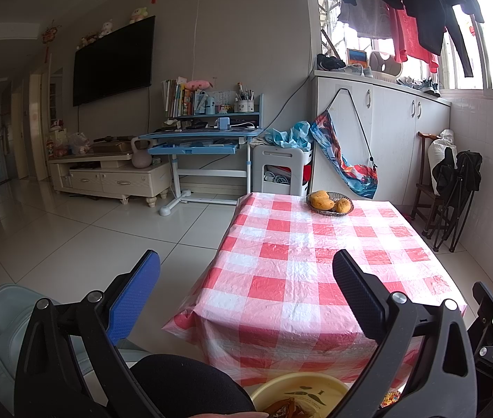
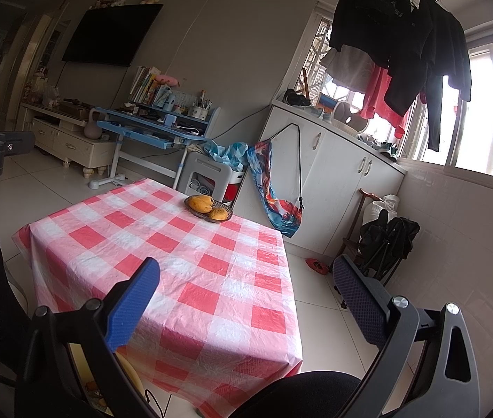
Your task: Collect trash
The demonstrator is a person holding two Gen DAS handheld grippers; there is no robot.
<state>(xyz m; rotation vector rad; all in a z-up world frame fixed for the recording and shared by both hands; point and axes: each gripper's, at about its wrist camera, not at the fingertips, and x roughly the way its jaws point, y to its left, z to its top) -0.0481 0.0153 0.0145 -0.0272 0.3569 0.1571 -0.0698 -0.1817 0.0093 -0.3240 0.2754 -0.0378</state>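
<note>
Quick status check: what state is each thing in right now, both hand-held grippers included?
Left hand-held gripper: open, empty.
Right hand-held gripper: open, empty.
Fruit dish: on the table's far end, holding yellow fruit.
Yellow bowl: below the table's near edge, brown scraps inside.
Checkered tablecloth: spread over the table.

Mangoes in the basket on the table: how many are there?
2. One mango lies at the left of the basket, the other mango at its right. More may be hidden behind.
</note>
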